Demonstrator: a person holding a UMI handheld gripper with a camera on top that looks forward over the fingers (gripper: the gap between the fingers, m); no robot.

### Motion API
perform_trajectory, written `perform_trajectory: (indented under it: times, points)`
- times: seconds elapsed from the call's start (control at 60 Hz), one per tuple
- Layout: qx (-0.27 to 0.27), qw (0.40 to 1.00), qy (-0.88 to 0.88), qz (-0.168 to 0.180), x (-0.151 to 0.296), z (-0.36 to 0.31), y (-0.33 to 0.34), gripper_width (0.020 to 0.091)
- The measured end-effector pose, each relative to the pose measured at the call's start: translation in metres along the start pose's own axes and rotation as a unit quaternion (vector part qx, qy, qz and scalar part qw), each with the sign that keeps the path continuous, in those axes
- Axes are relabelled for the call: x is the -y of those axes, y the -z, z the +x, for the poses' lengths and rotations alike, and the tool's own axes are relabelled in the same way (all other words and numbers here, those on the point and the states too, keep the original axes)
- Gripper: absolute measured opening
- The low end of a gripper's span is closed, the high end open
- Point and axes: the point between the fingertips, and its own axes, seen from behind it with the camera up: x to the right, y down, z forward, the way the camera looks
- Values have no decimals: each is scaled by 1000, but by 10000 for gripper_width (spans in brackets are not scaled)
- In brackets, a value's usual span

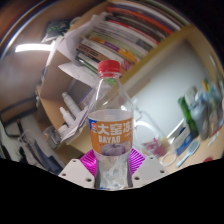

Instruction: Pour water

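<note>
Clear plastic, red-capped, the tall water bottle (110, 125) stands between the two fingers of the hand-held gripper (113, 176), its base sunk down between them; a blue, white and orange label wraps its middle, and water shows through its lower part; the light-coloured fingers (78, 170) press in on the bottle's foot from both sides, so the hand-held gripper is clenched about the bottle, with no gap to be seen at either side; the whole view is tilted, and the bottle leans a little with it. Beyond the bottle a wooden bookshelf (140, 50) carries a row of leaning books and papers (112, 42); a bright strip light (32, 48) glows to the side of it; near the bottle's shoulder, on the far side, stands a green and white container (190, 112) among other small things too blurred to name; whether a table lies under them cannot be told.
</note>
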Motion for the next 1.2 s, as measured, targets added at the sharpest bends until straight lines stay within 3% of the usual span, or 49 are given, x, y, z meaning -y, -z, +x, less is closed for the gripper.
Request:
perform_trajectory:
  times: [0.067, 0.167, 0.333, 0.617, 0.65, 0.7, 0.9, 0.983, 1.05, 1.133, 1.2]
  points:
    - [-39, 993, 104, 44, 40, 46, 19, 370]
    - [-136, 969, 201, 52, 47, 133, 35, 378]
    - [-269, 913, 307, 6, 17, 284, 73, 382]
    - [-294, 905, 307, -34, -46, 371, 67, 391]
    - [-288, 907, 306, -8, -41, 368, 66, 394]
    - [-287, 909, 302, 2, -40, 368, 68, 403]
    - [-285, 909, 304, 4, -42, 369, 66, 448]
    - [-287, 910, 299, -11, -43, 370, 67, 494]
    - [-292, 909, 294, -45, -49, 373, 68, 559]
    - [-290, 911, 276, -96, -65, 372, 77, 867]
    - [-296, 915, 253, -101, -64, 367, 92, 827]
